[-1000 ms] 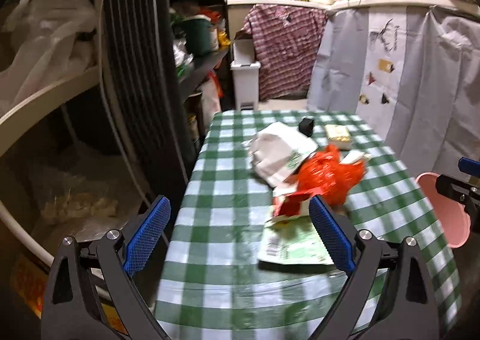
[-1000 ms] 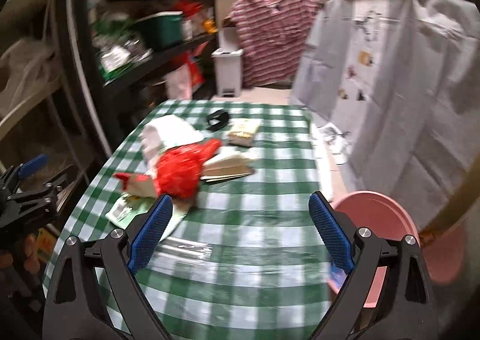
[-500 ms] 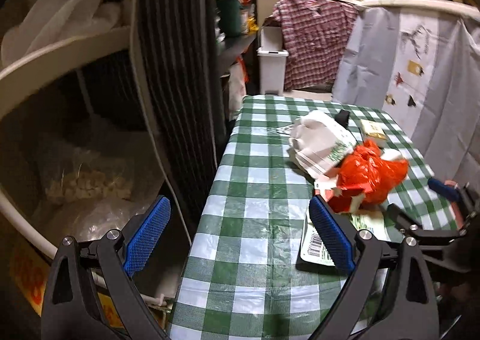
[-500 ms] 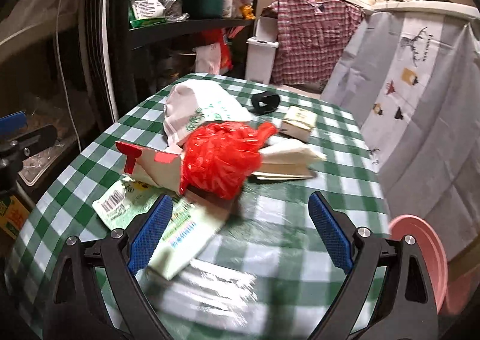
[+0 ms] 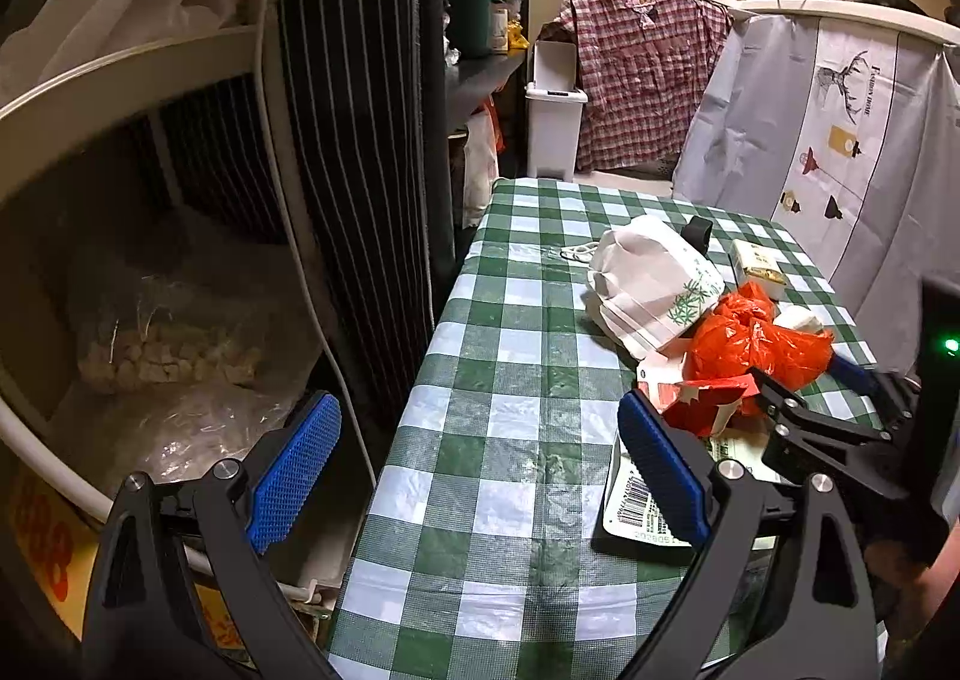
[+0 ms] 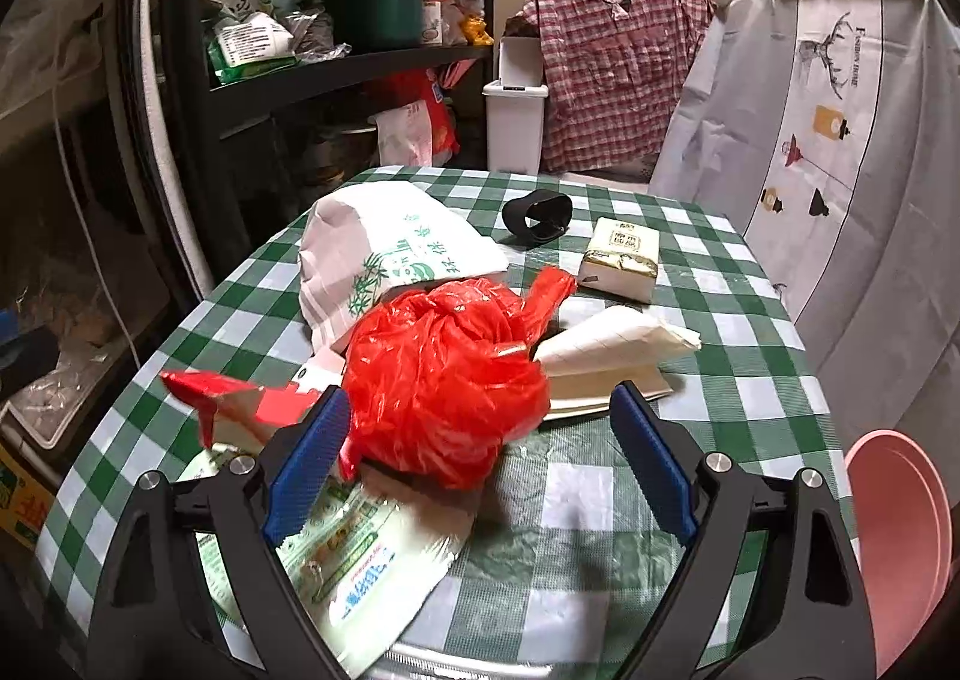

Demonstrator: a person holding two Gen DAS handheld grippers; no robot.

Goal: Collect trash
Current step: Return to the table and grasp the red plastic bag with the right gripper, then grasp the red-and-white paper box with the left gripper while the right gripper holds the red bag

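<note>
A pile of trash lies on the green checked table [image 6: 750,374]: a crumpled red plastic bag [image 6: 444,374], a white paper bag with green print [image 6: 384,260], a torn red carton [image 6: 240,398], a green-and-white wrapper [image 6: 360,566] and folded white paper [image 6: 606,344]. My right gripper [image 6: 480,464] is open, its fingers on either side of the red bag's near part. My left gripper [image 5: 480,470] is open and empty over the table's left edge. The red bag [image 5: 756,338] and the right gripper [image 5: 828,410] show at the right of the left wrist view.
A pink basin [image 6: 900,548] stands below the table's right edge. A small wrapped packet [image 6: 621,260] and a black tape roll [image 6: 537,215] lie at the far end. Dark shelves [image 6: 336,68] line the left. A white bin [image 6: 516,122] stands behind the table.
My right gripper has moved forward to the red bag, which now sits between its fingers. My left gripper has swung left toward the table's edge. Both stay open.
</note>
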